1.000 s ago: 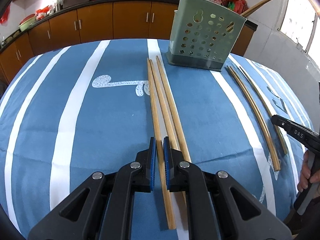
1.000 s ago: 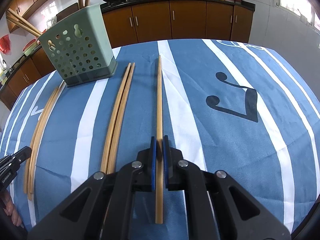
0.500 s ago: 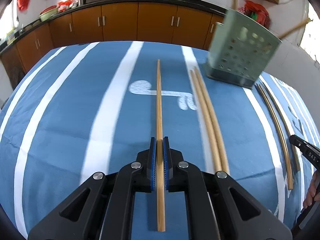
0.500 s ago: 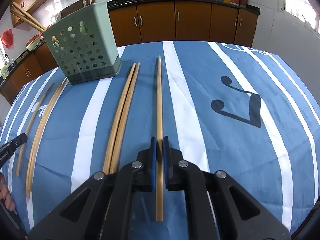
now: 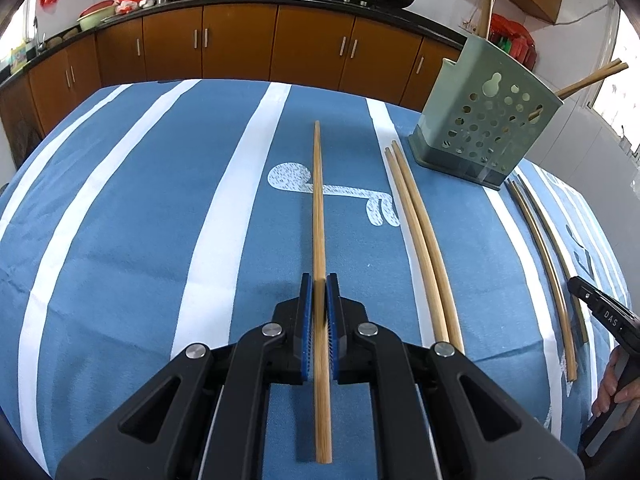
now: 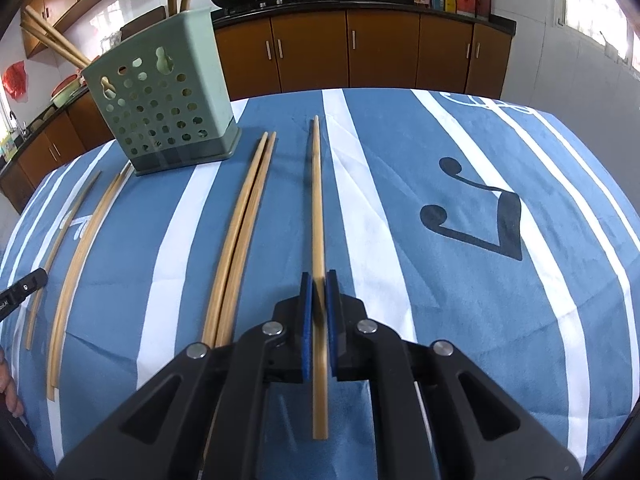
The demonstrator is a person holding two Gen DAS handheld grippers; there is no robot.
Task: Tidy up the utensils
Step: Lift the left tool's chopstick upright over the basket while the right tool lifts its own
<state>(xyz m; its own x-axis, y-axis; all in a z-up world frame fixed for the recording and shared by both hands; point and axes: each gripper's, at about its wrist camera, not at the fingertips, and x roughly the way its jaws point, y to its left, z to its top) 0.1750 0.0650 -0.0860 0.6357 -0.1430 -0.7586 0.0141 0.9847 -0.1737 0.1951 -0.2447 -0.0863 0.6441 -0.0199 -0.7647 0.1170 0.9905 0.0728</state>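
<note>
both grippers, left (image 5: 316, 292) and right (image 6: 318, 290), have fingers pinched on one chopstick each (image 5: 319, 216) (image 6: 317, 208), long axis running straight ahead; green holder (image 5: 482, 128) stands ahead-right of left, ahead-left of right (image 6: 160, 108).

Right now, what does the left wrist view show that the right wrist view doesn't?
Only the left wrist view: the left gripper shut on a bamboo chopstick, a white music-note print on the cloth, and the other gripper's black tip at the right edge.

Only the right wrist view: the right gripper shut on its own bamboo chopstick, and a dark music-note print.

Both: the green perforated plastic utensil holder, the blue white-striped tablecloth, a loose chopstick pair and brown cabinets.
</note>
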